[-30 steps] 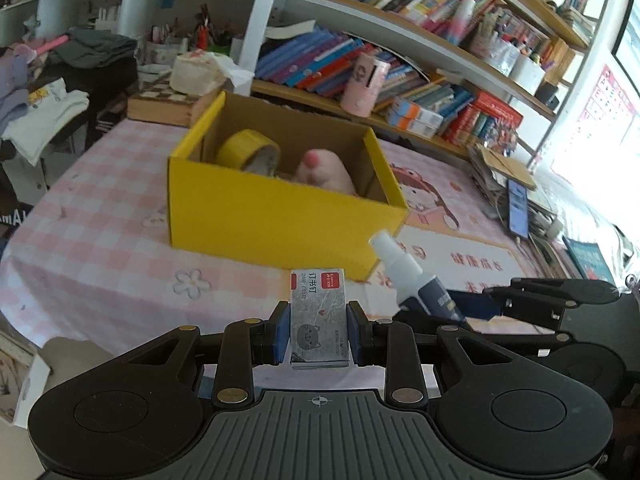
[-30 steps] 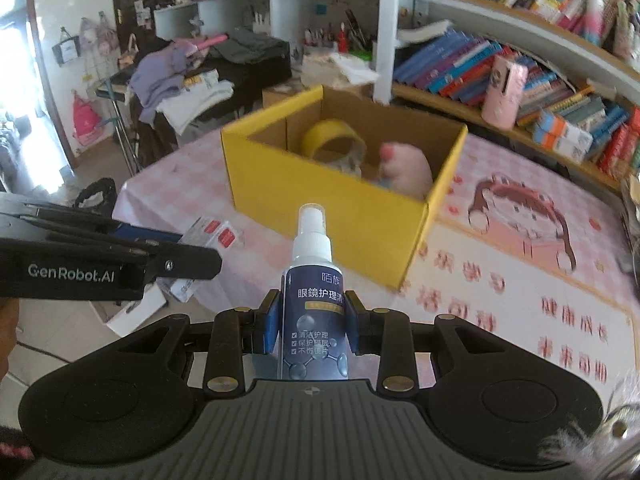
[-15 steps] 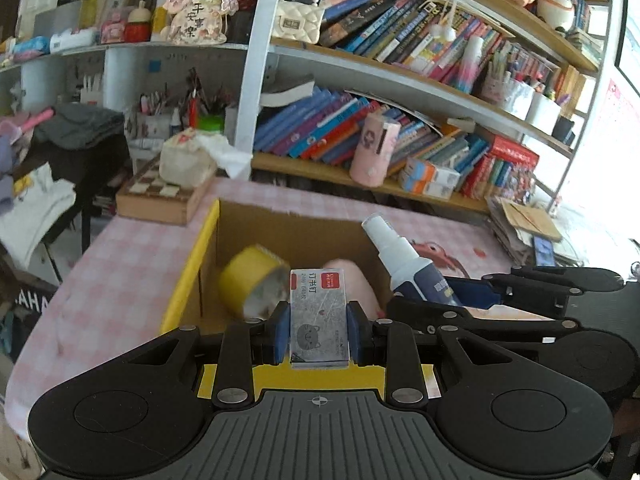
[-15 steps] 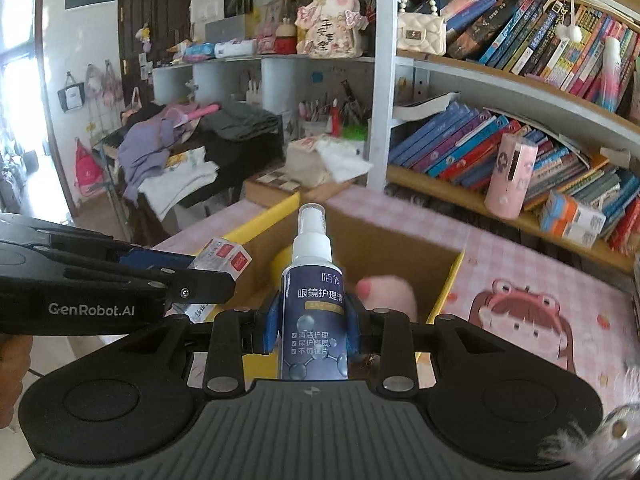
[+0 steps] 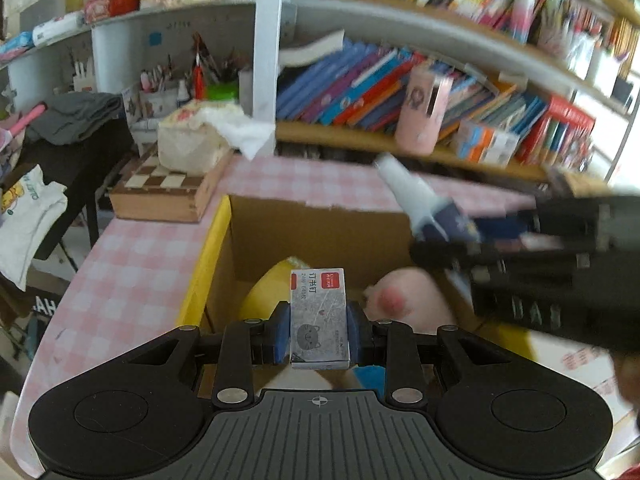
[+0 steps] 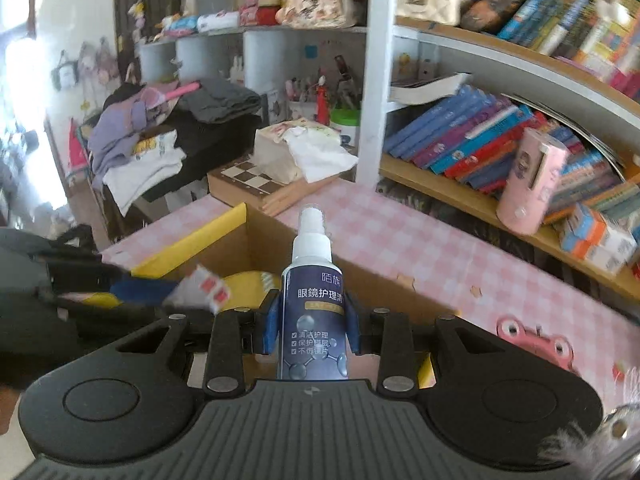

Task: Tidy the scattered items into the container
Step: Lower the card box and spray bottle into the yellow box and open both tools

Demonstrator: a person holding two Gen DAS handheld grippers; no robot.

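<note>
- Grippers have both travelled forward over the last second, from short of the yellow cardboard box (image 5: 202,268) to over its open top; a second ago the box's near yellow wall filled the middle of both wrist views, and now only its rim and brown inside show.
- Left gripper (image 5: 319,336) stays clenched on the staple box (image 5: 319,318), a small grey carton with a red label and a cat drawing, gripped upright between the blue pads. It now hangs above the box's left half.
- Right gripper (image 6: 312,330) stays clenched on the lens-cleaner spray bottle (image 6: 313,304), a dark blue bottle with a white pump top standing upright between its pads. In the left wrist view the same bottle shows blurred at the right, over the far right part of the box.
- Inside the box lie the yellow tape roll (image 5: 268,292), just beyond the staple box, and the pink plush toy (image 5: 404,300) to its right; neither appears to have moved.
- Pink checked tablecloth (image 5: 132,264) runs along the box's left side and far side, with the chessboard case (image 5: 164,192) at the far left, apart from the box.
- Judgement: carrying is essentially finished, and both items sit over the container. What is left looks like a short lowering and opening of each tool, keeping the bottle clear of the plush toy and the carton clear of the tape roll.
</note>
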